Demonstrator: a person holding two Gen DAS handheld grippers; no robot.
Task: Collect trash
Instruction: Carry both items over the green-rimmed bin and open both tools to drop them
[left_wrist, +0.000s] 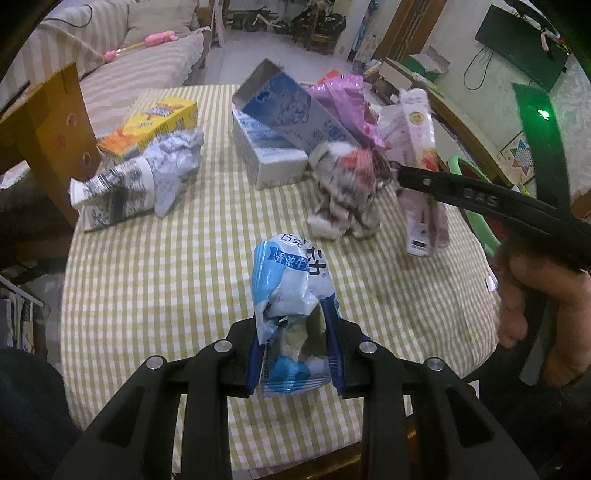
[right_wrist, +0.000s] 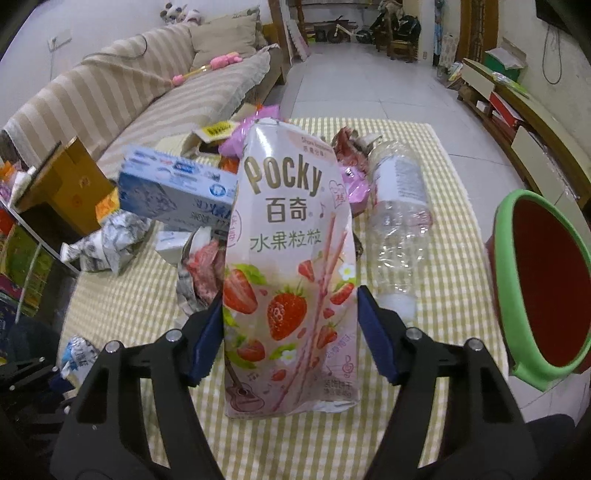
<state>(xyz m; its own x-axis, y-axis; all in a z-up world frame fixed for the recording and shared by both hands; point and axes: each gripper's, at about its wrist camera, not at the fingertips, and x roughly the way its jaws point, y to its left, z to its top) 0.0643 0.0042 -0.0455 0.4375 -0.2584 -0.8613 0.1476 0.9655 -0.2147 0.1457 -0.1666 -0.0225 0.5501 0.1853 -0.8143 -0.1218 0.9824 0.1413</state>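
While the left gripper (left_wrist: 295, 332) pinches a blue wrapper (left_wrist: 290, 291), the right gripper (right_wrist: 290, 332) (angled downward) brackets the Pocky bag (right_wrist: 291, 258), jaws spread.

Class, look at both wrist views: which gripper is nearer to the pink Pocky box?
Right. The right gripper straddles the Pocky box; the left gripper sits apart from it, clamped on a blue wrapper.
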